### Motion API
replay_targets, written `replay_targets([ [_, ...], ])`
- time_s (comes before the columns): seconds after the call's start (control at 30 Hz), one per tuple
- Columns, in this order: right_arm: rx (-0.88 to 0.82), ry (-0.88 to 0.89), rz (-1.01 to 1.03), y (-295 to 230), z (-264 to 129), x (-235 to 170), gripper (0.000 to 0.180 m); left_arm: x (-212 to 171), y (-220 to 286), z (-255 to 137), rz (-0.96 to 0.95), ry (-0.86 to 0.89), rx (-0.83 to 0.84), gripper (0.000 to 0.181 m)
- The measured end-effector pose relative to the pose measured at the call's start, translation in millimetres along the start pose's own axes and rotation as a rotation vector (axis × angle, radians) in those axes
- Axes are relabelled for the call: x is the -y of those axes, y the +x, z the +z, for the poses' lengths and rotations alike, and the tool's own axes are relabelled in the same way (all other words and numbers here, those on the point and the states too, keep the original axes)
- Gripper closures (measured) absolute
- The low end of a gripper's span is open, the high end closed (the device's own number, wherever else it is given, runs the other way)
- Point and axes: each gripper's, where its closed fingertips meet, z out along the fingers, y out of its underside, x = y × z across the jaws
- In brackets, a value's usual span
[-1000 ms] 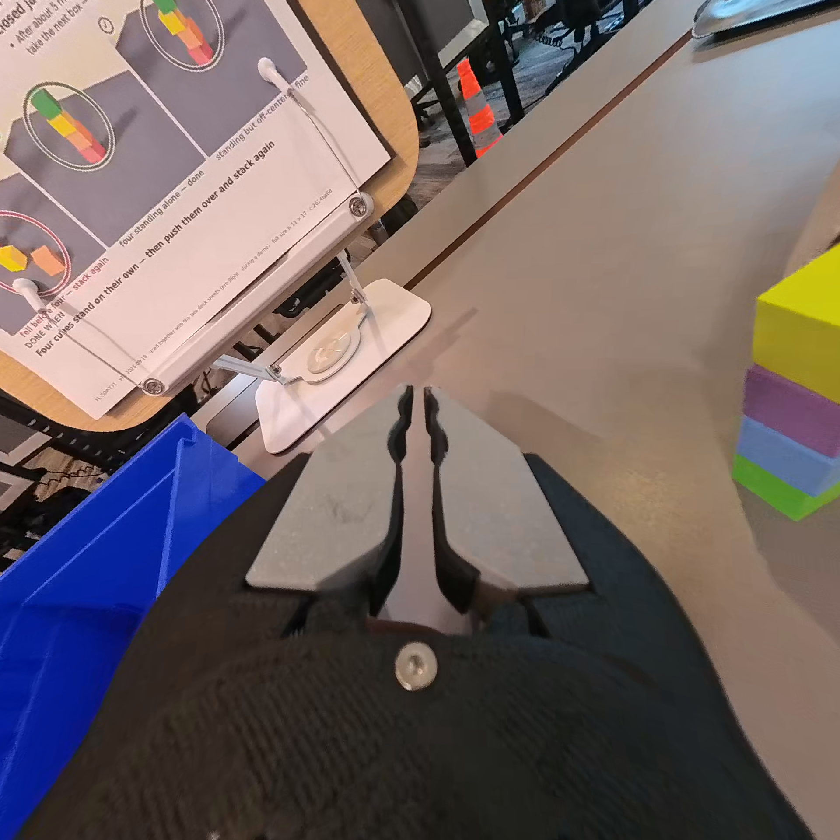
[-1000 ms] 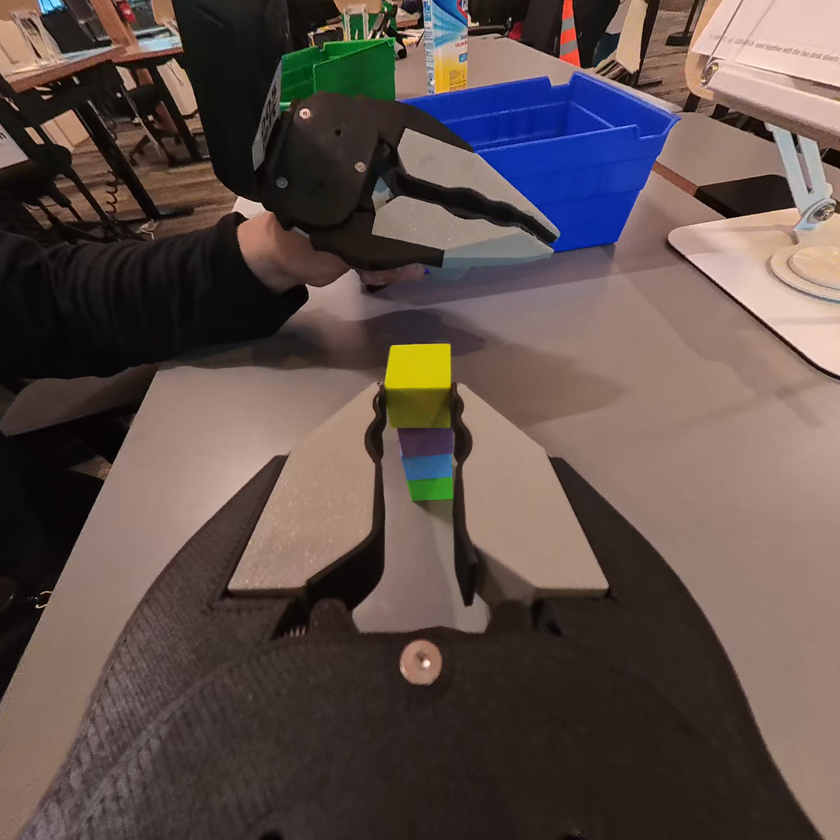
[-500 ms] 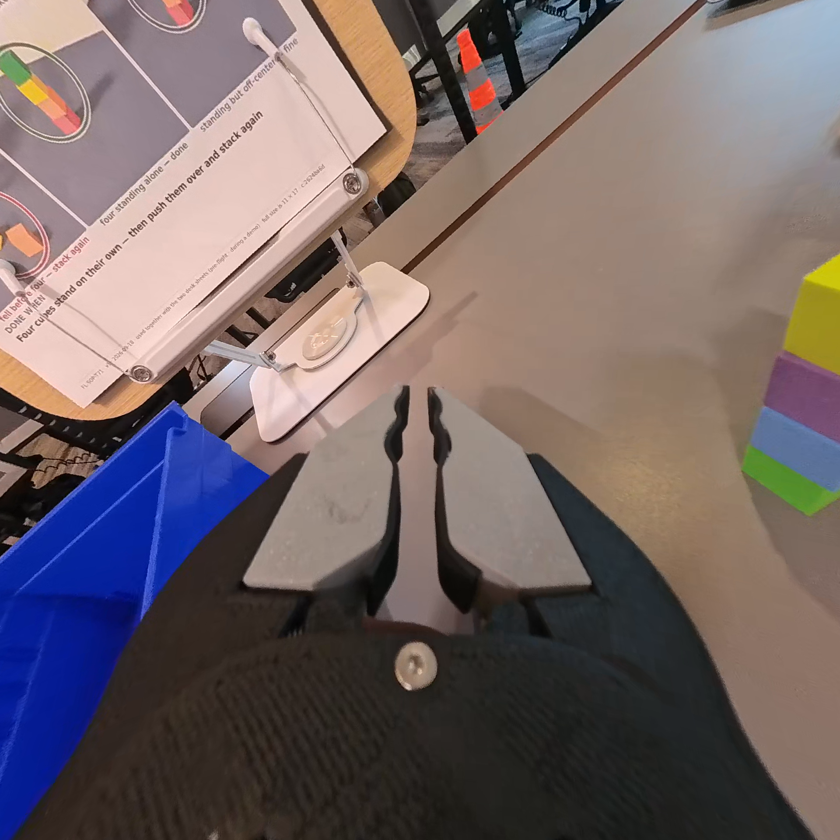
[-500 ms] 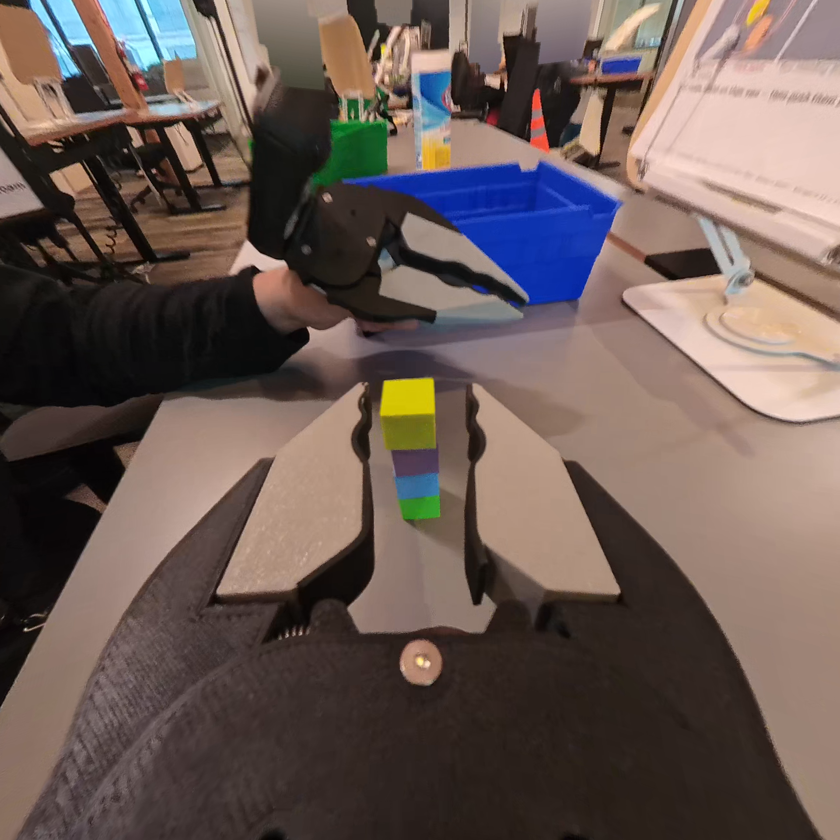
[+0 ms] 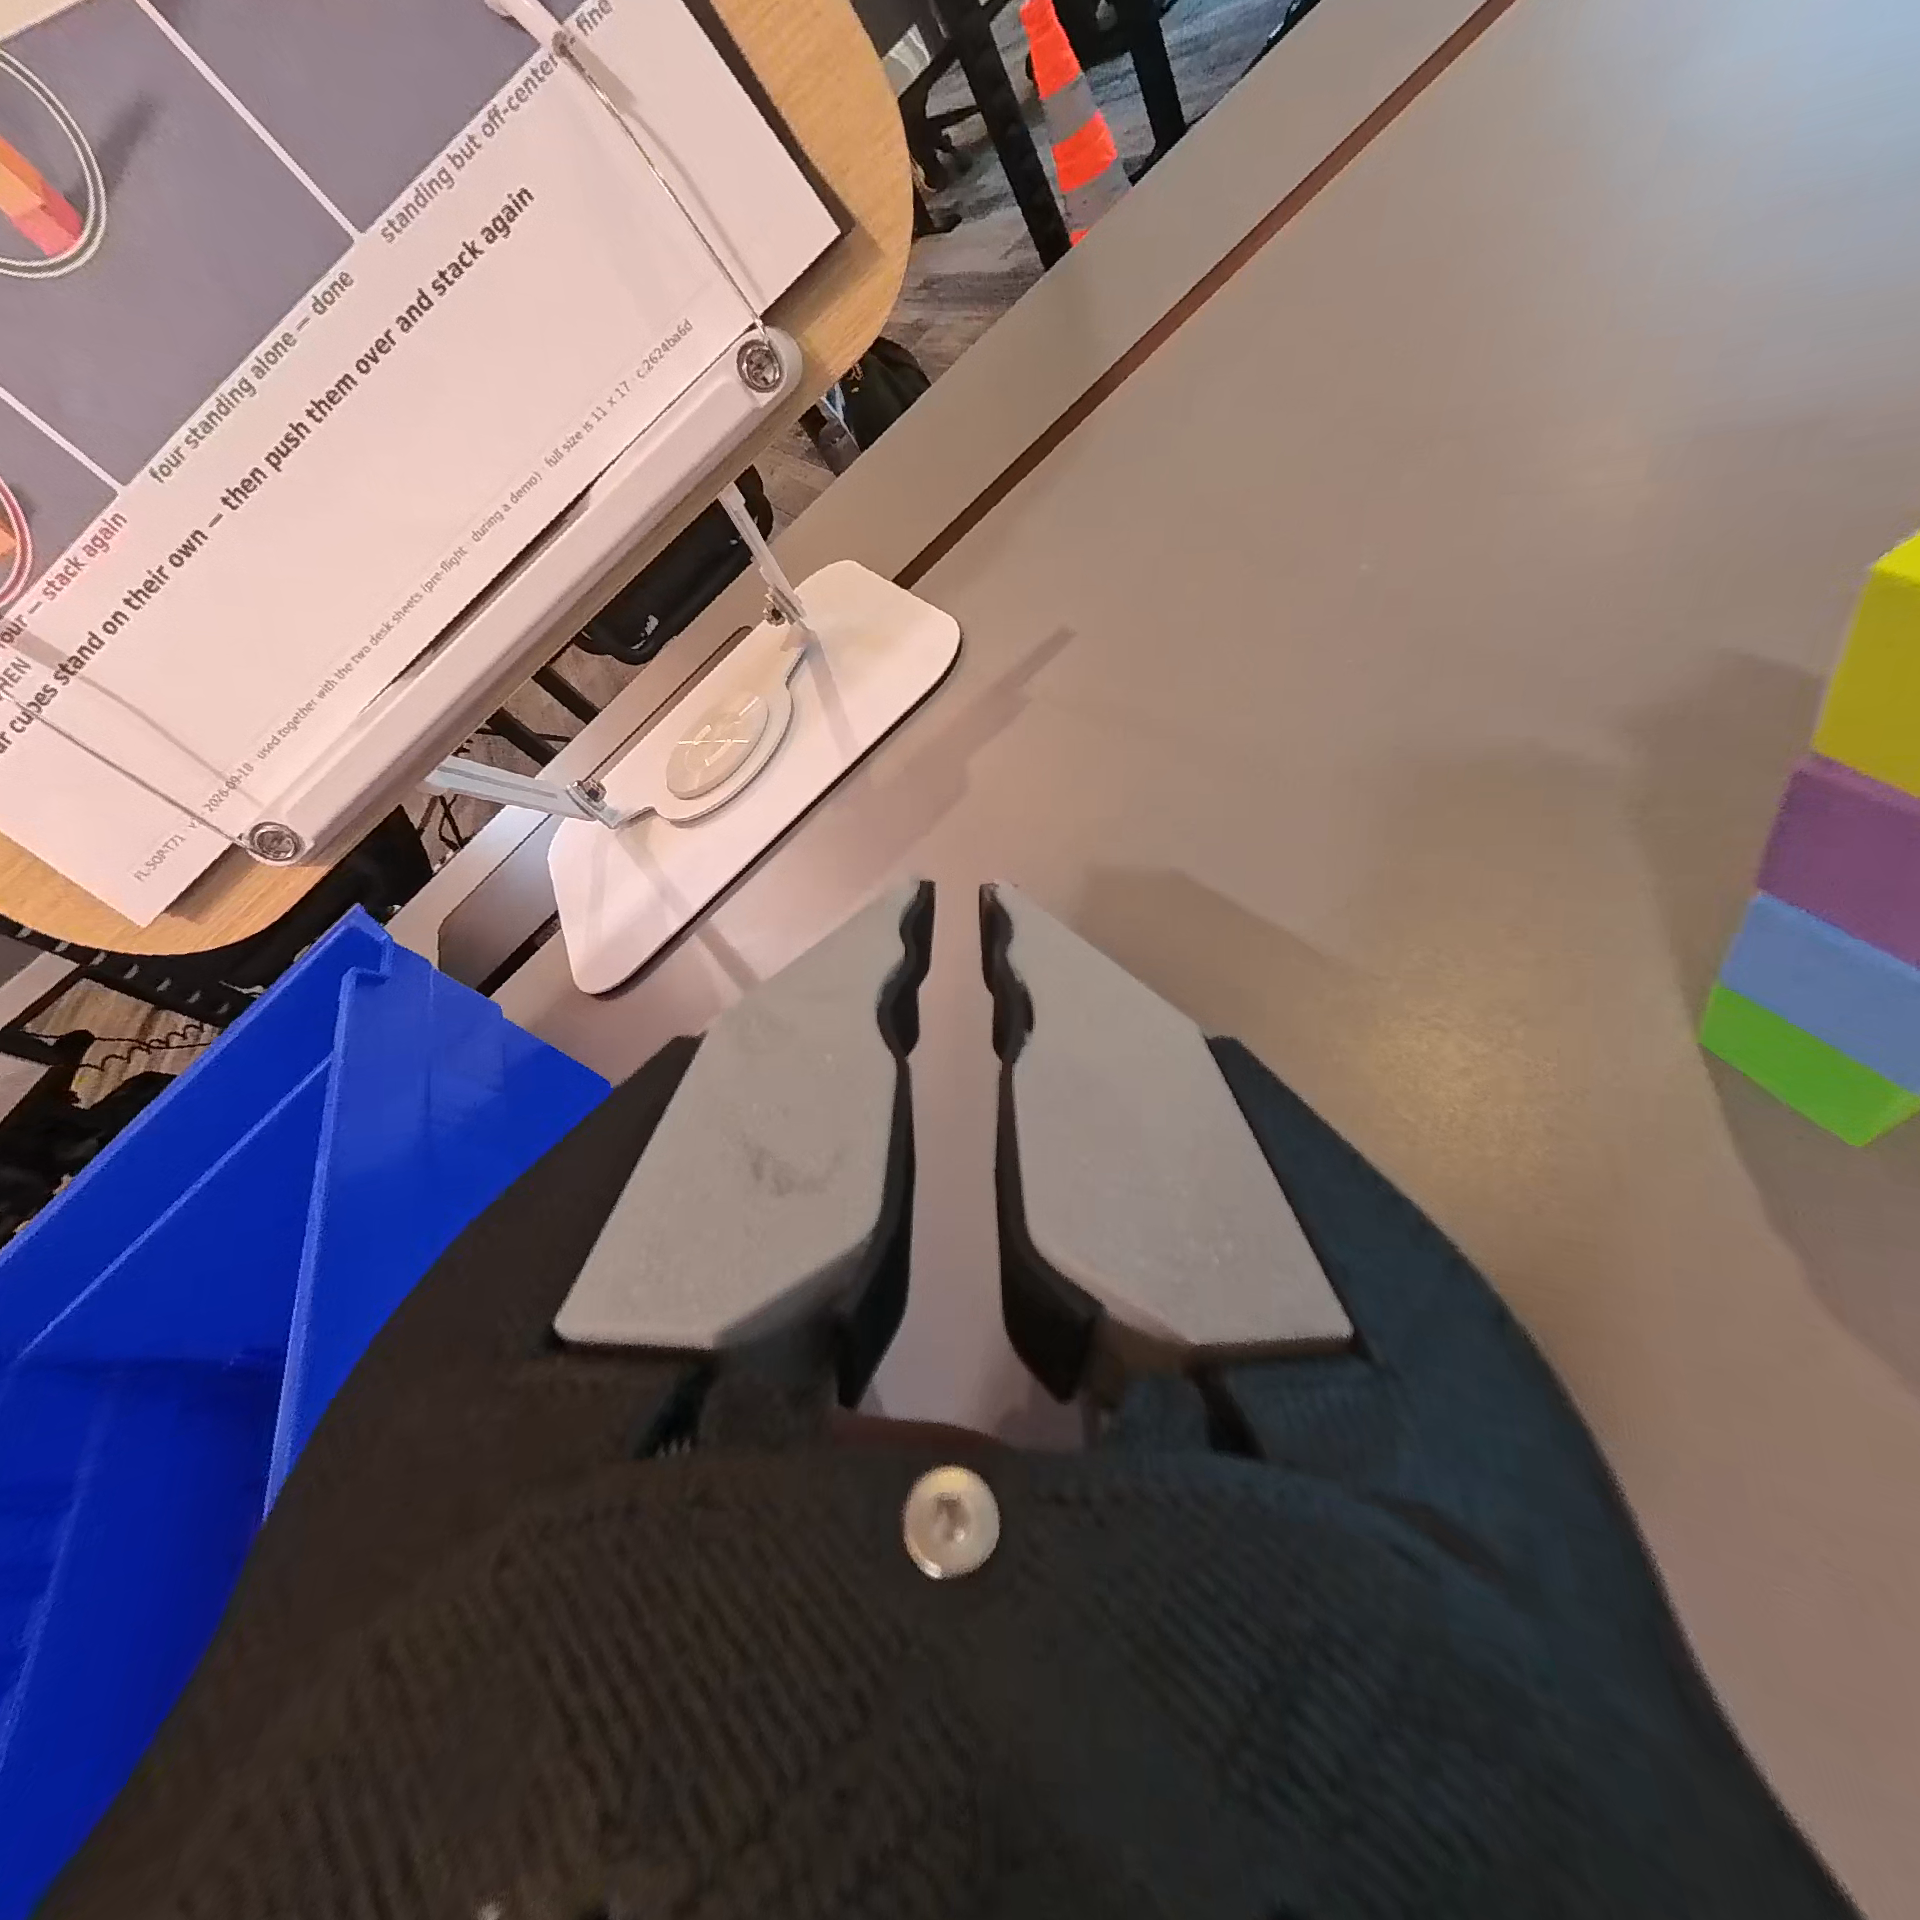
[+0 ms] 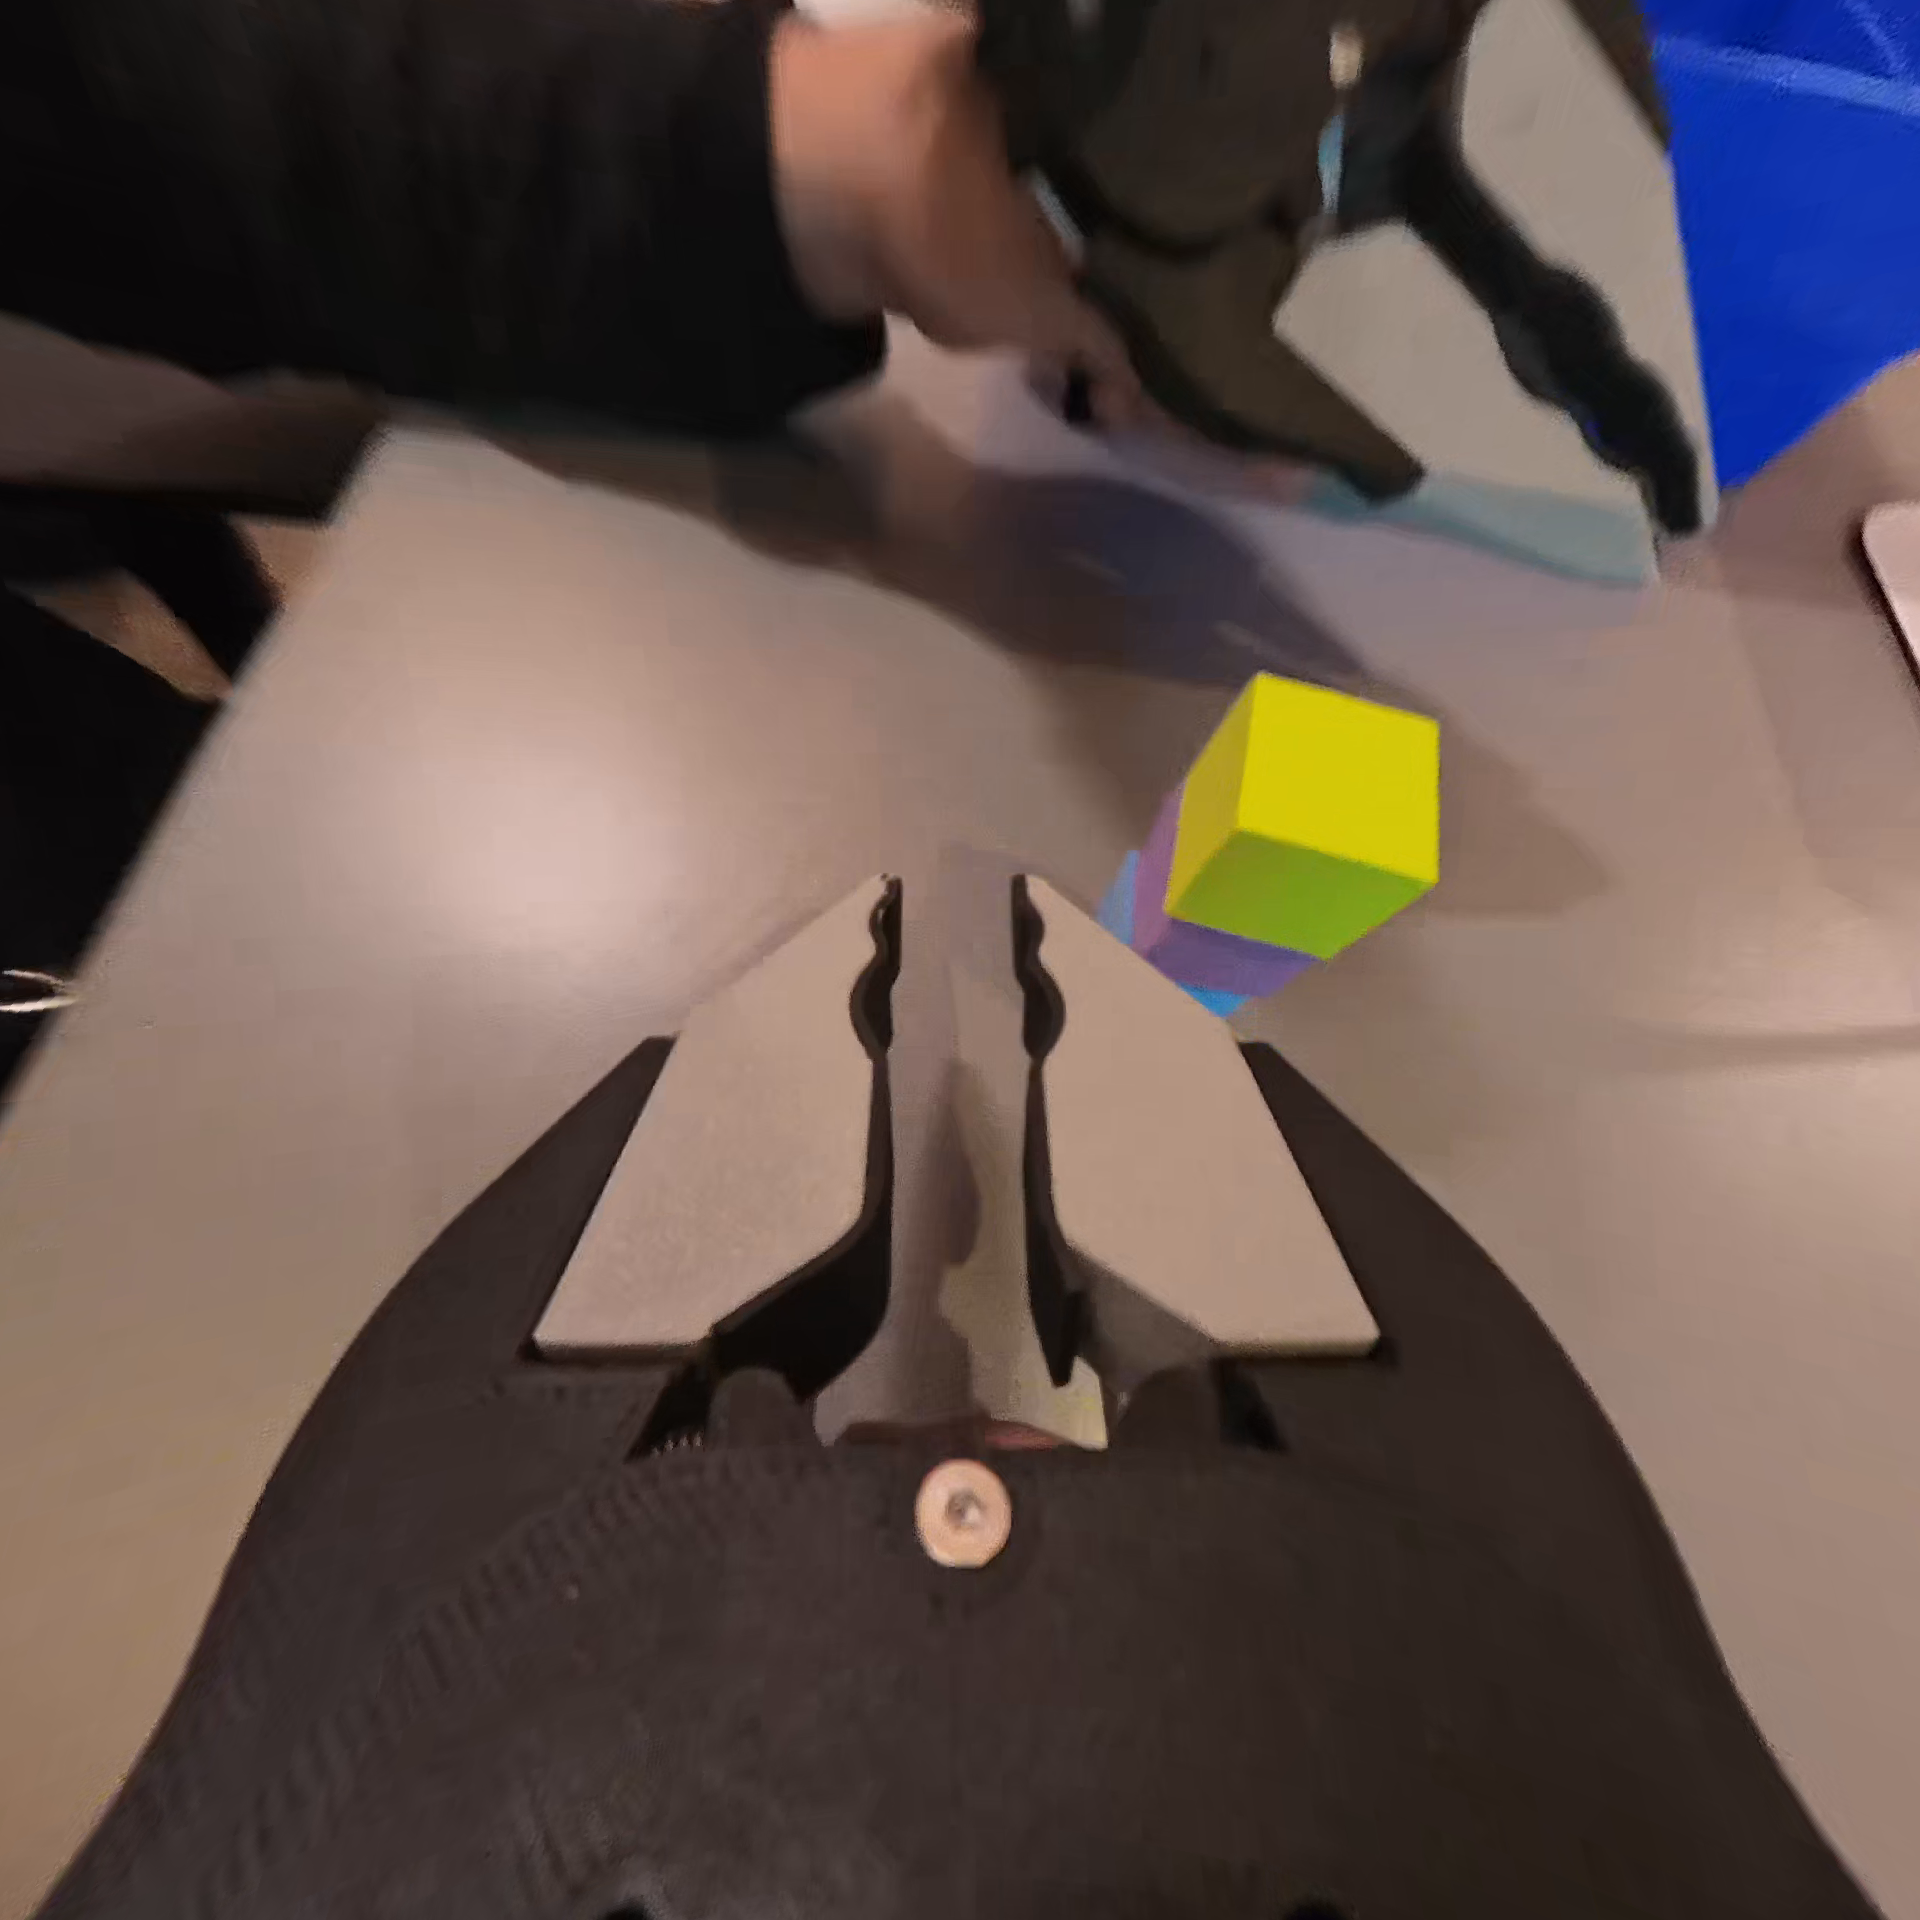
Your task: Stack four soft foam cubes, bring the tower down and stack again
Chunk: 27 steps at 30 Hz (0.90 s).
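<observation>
Grey laminate forms the table (image 5: 1455, 520) that carries the whole setup. Your left gripper (image 5: 956, 891) hovers over it with its jaws nearly closed; only a narrow slit separates the tips, and nothing sits between them. From this gripper, the four-cube tower stands at about 3 o'clock, well apart from the fingertips. Reading from the base up, it consists of the green cube (image 5: 1808, 1060), the blue cube (image 5: 1818, 961), the purple cube (image 5: 1844, 847) and the yellow cube (image 5: 1881, 675), each resting on the one below. The right edge of the left wrist view cuts off part of the tower.

Your right gripper (image 6: 956, 883) is likewise almost closed, with a slim gap between the tips, and holds nothing. In the right wrist view the tower is seen from above at about 1 o'clock, just beside the right finger (image 6: 1164, 1143), which hides its lower part. Whether finger and tower touch cannot be determined. This view is motion-blurred.

At 10 o'clock from your left gripper, a white stand (image 5: 769, 748) holds an instruction sheet (image 5: 364, 312). A blue bin (image 5: 208, 1299) sits at 8 o'clock. An orange cone (image 5: 1075, 114) stands beyond the table at 12 o'clock.
</observation>
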Motion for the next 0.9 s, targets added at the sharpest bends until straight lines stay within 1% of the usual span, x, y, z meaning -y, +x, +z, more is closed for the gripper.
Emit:
replay_targets([
  [0.07, -0.113, -0.058, -0.018, 16.9, 6.2, -9.7, 0.158, -0.1, -0.3, 0.0, -0.002, 0.0, 0.0, 0.174],
  [0.1, -0.167, -0.059, -0.02, 25.9, 5.3, -10.1, 0.158, 0.0, -0.4, -0.1, -0.001, 0.0, 0.0, 0.174],
  [0.17, -0.219, -0.015, 0.008, 37.0, -0.9, -4.0, 0.157, 0.3, -0.2, -0.3, 0.0, 0.001, 0.0, 0.174],
  [0.3, -0.289, 0.051, 0.075, 54.6, -16.9, 1.3, 0.154, -0.9, 0.8, 0.6, 0.008, -0.005, 0.0, 0.173],
  [0.63, -0.356, 0.036, 0.091, 67.7, -23.8, -5.9, 0.157, -4.5, -0.8, 1.3, 0.002, -0.02, -0.003, 0.171],
  [0.7, -0.385, 0.035, 0.108, 74.0, -27.5, -9.1, 0.158, -5.9, 3.2, 1.0, -0.034, -0.025, -0.049, 0.169],
  [0.83, -0.453, 0.034, 0.182, 92.0, -40.2, -20.2, 0.157, -5.3, 23.4, -0.8, -0.252, -0.035, -0.259, 0.151],
  [0.9, -0.483, 0.043, 0.239, 101.8, -48.0, -27.6, 0.157, -3.5, 26.6, -2.4, -0.317, -0.031, -0.315, 0.147],
])
